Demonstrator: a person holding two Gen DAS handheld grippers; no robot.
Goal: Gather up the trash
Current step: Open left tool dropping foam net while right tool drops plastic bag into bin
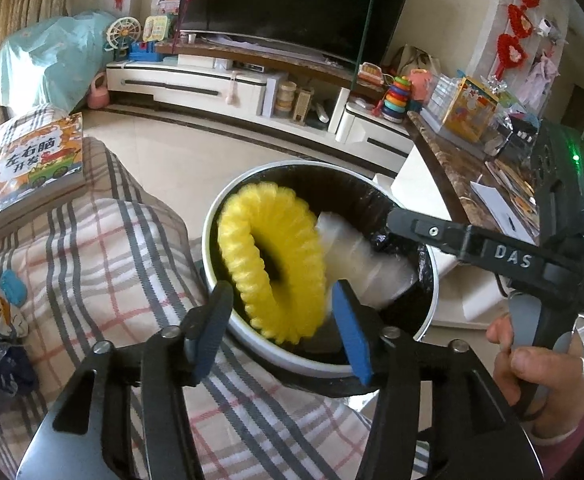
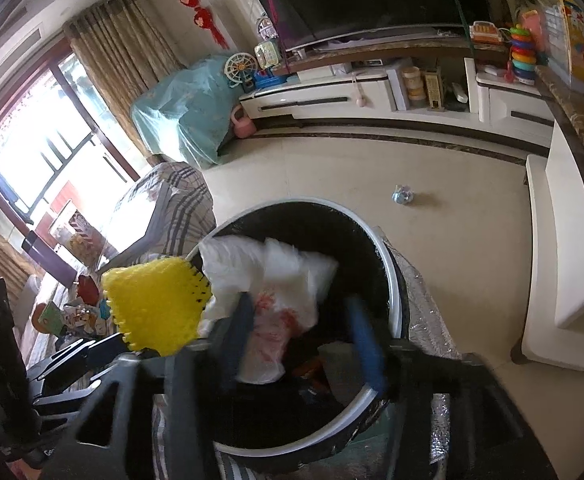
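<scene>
Both grippers, left [image 1: 280, 312] and right [image 2: 303, 336], gaped over the bin [image 1: 431, 264] beside a plaid sofa [image 1: 104, 264]; far off stood the television [image 1: 292, 0].

home living room | television [image 1: 292, 0], toys (stacking rings [image 1: 396, 98]), sofa [image 1: 104, 240]

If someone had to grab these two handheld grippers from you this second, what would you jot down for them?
Left gripper: open, blue pads either side of the yellow foam net ring, which is blurred and appears to be dropping into the bin; I cannot tell if a pad touches it.
Right gripper: open, holding nothing, over the bin; one finger reaches the far rim in the left view.
Round white-rimmed trash bin with black liner: beside the plaid-covered sofa, already holding white plastic bags.
Left to do: a small crumpled bluish wrapper lies on the floor beyond the bin.
</scene>
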